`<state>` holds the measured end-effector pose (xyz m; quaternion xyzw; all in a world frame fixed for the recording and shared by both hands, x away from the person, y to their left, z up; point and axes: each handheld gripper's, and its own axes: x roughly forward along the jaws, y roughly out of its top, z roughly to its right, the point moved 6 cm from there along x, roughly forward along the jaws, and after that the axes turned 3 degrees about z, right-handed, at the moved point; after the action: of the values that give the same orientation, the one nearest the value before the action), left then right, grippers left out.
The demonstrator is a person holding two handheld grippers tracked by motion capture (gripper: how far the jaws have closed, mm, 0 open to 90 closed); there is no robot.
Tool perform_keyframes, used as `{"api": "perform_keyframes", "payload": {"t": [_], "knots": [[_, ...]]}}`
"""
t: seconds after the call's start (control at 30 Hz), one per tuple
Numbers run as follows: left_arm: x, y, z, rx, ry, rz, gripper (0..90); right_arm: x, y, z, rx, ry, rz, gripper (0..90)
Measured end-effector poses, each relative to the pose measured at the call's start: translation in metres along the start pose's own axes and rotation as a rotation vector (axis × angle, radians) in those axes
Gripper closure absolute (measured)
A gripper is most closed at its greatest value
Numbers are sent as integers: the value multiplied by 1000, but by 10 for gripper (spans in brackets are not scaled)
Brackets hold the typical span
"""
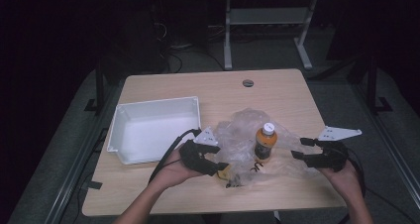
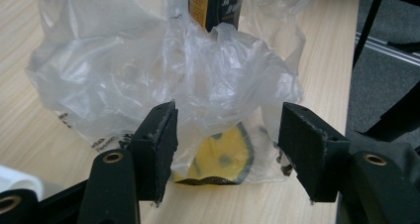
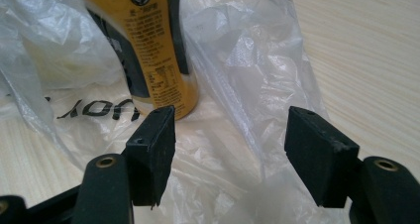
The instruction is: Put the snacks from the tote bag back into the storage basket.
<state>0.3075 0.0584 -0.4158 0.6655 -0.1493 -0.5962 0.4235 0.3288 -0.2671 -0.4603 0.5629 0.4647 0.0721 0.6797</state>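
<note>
One crumpled clear plastic bag (image 1: 242, 144) with black lettering lies spread on the table (image 1: 277, 92), right of the white rectangular plastic bin (image 1: 153, 127). Left of the bag, the left gripper (image 1: 220, 165) gapes wide, empty. On the bag, an orange drink bottle with white cap (image 1: 265, 142) stands upright, cap up. Right of the bag, the right gripper (image 1: 297, 148) is wide, empty.

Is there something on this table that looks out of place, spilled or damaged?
Nothing is spilled or broken. The bottle stands upright, cap on, on the crumpled clear plastic bag. The bag lies spread and rumpled, with a small yellow item under its near edge. The white bin sits level beside it. Both grippers are open near the bag.
</note>
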Motion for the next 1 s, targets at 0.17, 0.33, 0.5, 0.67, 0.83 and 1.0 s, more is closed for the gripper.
{"api": "perform_keyframes", "payload": {"t": [0.17,0.33,0.5,0.67,0.83,1.0], "knots": [[-11,5,-2,9,6,-3,393,-5,-1,-5,-2,-7,9,350],[-16,10,-4,11,7,12,374,-10,-5,-9,-2,-14,5,345],[-17,17,-7,13,10,6,369,-15,-8,-11,-2,-13,15,338],[-14,25,-11,10,6,9,355,-15,-9,-9,8,-12,10,322],[-8,31,-15,6,8,13,332,-17,-10,-7,2,-16,10,312],[-5,43,-18,25,10,12,320,-17,-10,-6,6,-11,14,311]]}}
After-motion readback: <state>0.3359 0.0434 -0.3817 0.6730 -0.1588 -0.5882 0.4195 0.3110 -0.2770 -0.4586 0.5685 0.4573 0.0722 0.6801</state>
